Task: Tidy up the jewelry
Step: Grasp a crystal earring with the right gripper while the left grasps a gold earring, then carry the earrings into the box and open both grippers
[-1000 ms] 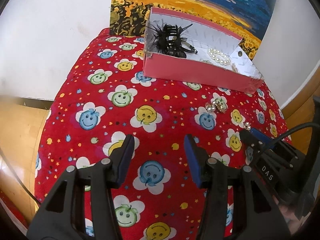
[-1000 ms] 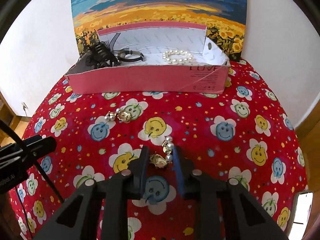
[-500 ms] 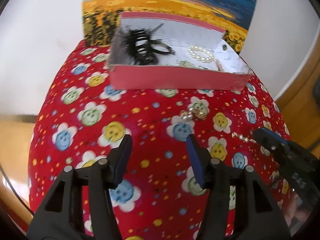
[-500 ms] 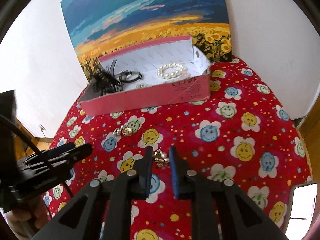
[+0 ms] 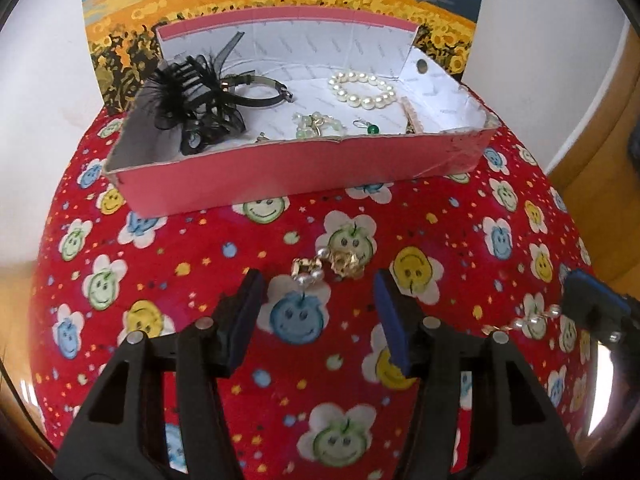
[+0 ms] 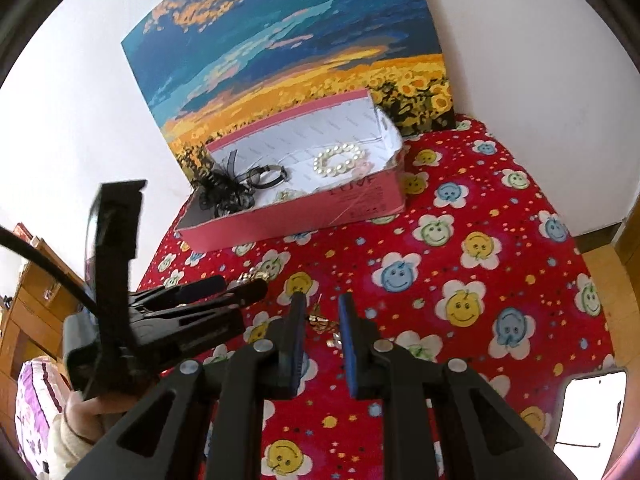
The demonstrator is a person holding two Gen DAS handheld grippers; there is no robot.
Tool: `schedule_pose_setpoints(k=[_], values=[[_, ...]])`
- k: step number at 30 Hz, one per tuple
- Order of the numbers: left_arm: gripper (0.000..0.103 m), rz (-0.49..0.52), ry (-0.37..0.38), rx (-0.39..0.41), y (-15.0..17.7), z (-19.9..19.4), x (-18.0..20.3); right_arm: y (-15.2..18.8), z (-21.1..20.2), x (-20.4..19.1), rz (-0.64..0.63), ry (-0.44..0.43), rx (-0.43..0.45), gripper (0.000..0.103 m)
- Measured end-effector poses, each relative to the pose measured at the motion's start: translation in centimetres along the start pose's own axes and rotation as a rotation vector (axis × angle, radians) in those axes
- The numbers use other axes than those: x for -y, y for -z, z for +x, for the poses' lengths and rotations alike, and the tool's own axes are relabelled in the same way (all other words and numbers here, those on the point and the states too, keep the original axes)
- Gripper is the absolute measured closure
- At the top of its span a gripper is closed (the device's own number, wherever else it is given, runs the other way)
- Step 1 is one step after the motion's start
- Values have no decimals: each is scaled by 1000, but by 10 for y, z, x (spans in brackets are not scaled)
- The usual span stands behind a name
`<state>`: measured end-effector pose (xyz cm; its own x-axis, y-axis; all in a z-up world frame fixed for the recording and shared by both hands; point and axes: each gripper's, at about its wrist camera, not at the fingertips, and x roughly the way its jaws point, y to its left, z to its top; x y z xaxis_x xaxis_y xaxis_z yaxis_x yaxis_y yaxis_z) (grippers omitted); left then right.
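Note:
A gold-and-pearl earring (image 5: 328,266) lies on the red smiley cloth (image 5: 160,280), just beyond my left gripper (image 5: 316,300). That gripper is open with nothing between its blue pads. At the right edge of the left wrist view my right gripper (image 5: 580,292) holds a second pearl earring (image 5: 532,320) off the cloth. In the right wrist view the right gripper (image 6: 322,312) is shut on that earring (image 6: 320,322). The left gripper (image 6: 236,286) sits to its left and partly hides the lying earring (image 6: 248,278). The pink box (image 5: 280,168) stands behind.
The box holds a pearl bracelet (image 5: 362,88), a black feather clip (image 5: 188,92), a dark band (image 5: 260,90) and green-bead pieces (image 5: 316,124). A sunflower painting (image 5: 280,8) leans on the wall behind. A white flat object (image 6: 588,412) lies at the cloth's right edge.
My left gripper has moved right and forward up to the earring lying on the cloth. My right gripper has closed on the other earring and lifted it.

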<state>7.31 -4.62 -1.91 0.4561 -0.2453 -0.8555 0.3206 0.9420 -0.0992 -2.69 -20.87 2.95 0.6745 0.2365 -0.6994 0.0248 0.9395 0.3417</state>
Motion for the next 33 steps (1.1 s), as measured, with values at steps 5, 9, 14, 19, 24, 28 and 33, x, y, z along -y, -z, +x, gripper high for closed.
schedule_pose_setpoints(k=[5,9,14,19,24,28,33], values=[[55,41,-55,31,-2,8,9,-4,-6,11,16,5,21,85],[80,66,-71,63,-2,8,12,-5,-6,14,20,3,20,85],[97,15,-19,61,-4,2,2,-7,-6,14,19,-5,18,85],[97,-9,12,90,1,-14,-3,-14,-11,8,-10,-5,21,85],[97,-21,44,138,-4,-43,-8,-27,-16,-4,-45,-27,16,85],[97,-30,40,206,-17,-67,-12,-42,-23,-16,-99,-17,33,85],[97,-17,27,266,-40,-82,-13,-70,-20,-26,-129,-42,32,85]])
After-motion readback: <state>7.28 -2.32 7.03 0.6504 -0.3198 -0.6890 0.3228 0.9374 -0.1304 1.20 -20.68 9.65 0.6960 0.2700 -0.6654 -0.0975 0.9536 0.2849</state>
